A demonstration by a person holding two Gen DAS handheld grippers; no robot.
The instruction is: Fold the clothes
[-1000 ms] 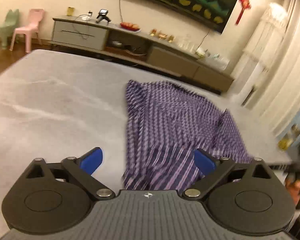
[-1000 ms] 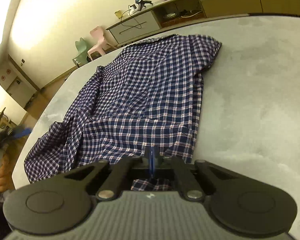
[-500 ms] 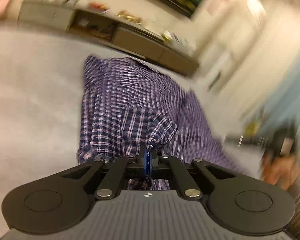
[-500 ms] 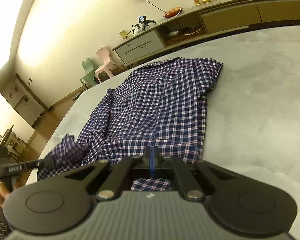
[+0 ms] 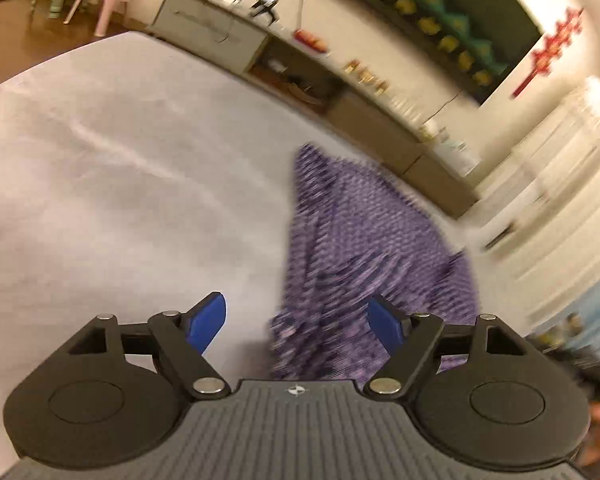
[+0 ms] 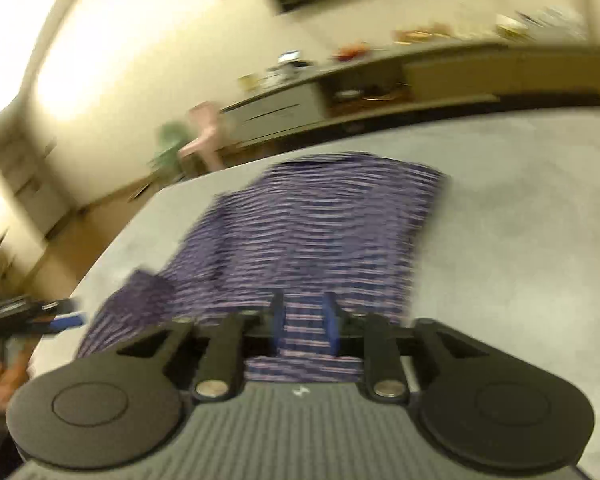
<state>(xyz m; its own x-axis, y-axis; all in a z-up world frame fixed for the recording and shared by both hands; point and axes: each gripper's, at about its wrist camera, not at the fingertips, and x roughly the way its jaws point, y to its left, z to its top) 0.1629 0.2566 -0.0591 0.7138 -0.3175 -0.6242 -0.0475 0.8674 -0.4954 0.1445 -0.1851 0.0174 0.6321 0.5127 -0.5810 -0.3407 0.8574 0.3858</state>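
A broad grey surface (image 5: 100,184), matte with a faint marbled mottling and a rounded edge, fills most of both views. On it lies the plaid shirt (image 6: 320,232), soft dark-blue cloth with fine pale checks, smeared by motion blur; in the right wrist view it lies at centre frame, running down to the gripper, and in the left wrist view it runs from centre to lower right.

The left gripper (image 5: 298,322), black hinged arms with flat blue fingers (image 5: 206,322), has just been opening and stands wide; the shirt's near edge lies below the gap, untouched by either pad.

The right gripper (image 6: 303,330) has just been opening too. Its narrow blue fingers (image 6: 330,326) stand partly apart, with shirt fabric seen through the gap, not pinched.
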